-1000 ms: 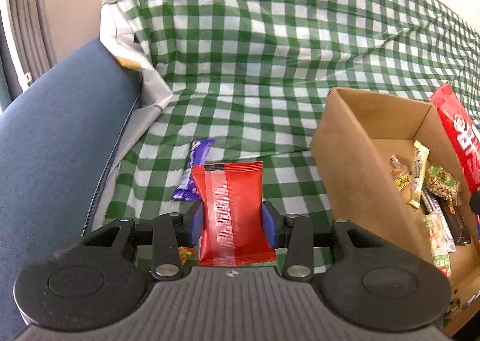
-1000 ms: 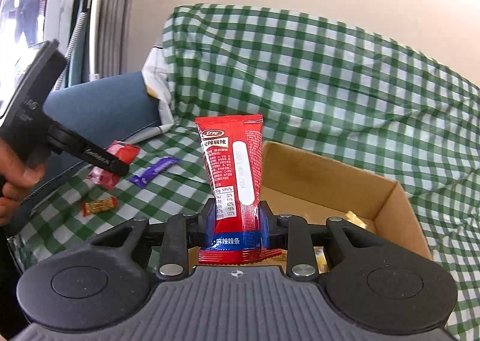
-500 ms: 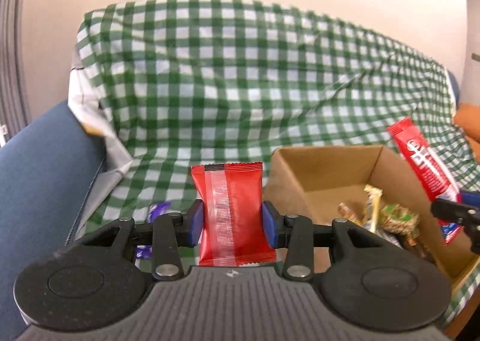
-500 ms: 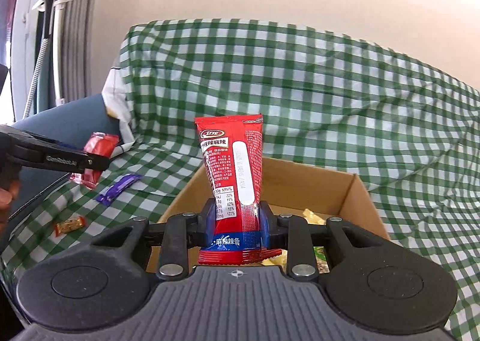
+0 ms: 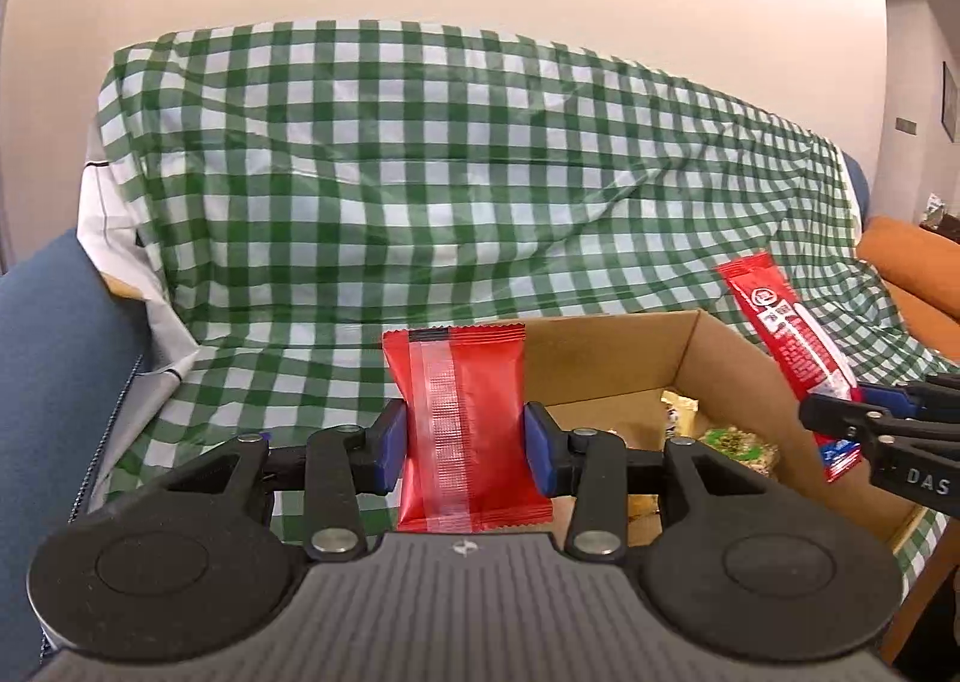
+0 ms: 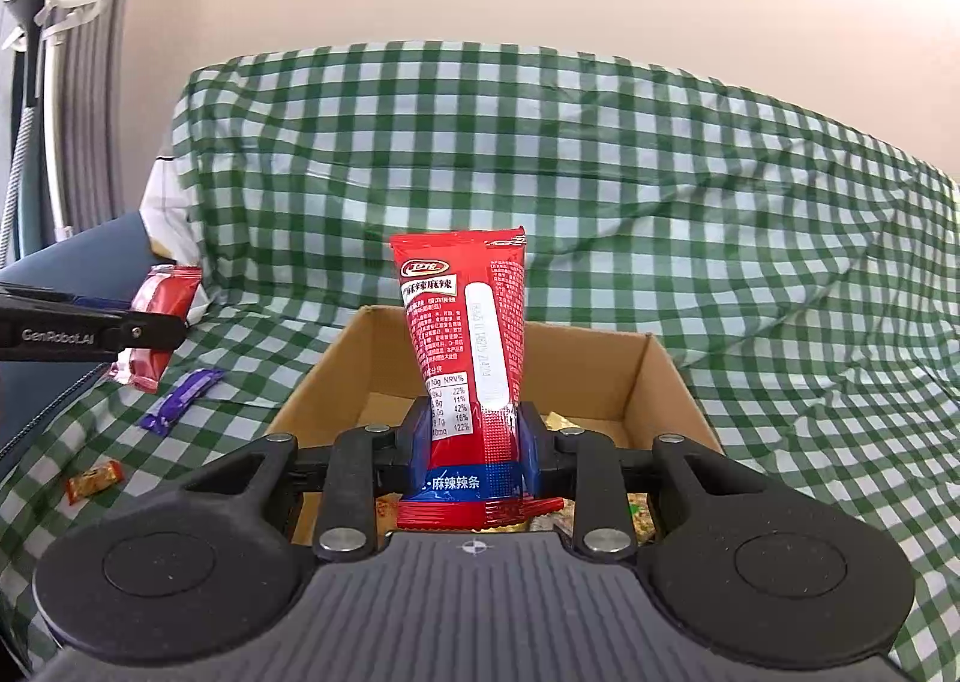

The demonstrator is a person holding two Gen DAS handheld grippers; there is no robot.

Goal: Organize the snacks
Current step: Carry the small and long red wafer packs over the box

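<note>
Left gripper (image 5: 465, 442): blue fingers (image 5: 389, 445) pinched on a red pouch (image 5: 465, 424), held upright, clear seam strip facing the camera. The pouch is squeezed at mid-height, its top edge level with the box's far rim in the left view. In the right view this gripper shows at the left edge, the same pouch sticking out past its tip, above the sofa seat.

Right gripper (image 6: 474, 445): fingers (image 6: 531, 442) clamped on a long red stick pack (image 6: 465, 358), upright with a slight lean, nutrition table and white date strip facing the camera, blue band at its lower end. The grip is low on the pack, just above the blue band. It hangs over the near part of the box (image 6: 636, 376). In the left view the same pack shows at right, tilted, over the box's right wall.

Box: open cardboard, on the checked cloth (image 6: 720, 202) covering the sofa seat. Small snacks lie on its floor: a yellowish wrapper (image 5: 678, 409) by the right wall and a green-speckled packet (image 5: 738, 445) beside it; other pieces near the front are too hidden to name.

Loose on the cloth, left of the box: a purple bar (image 6: 180, 400) and, nearer the seat's front edge, a small orange candy (image 6: 93, 481), apart from each other.

Blue sofa arm (image 5: 54, 382) at the seat's left end. Orange cushion (image 5: 912, 268) at far right.
</note>
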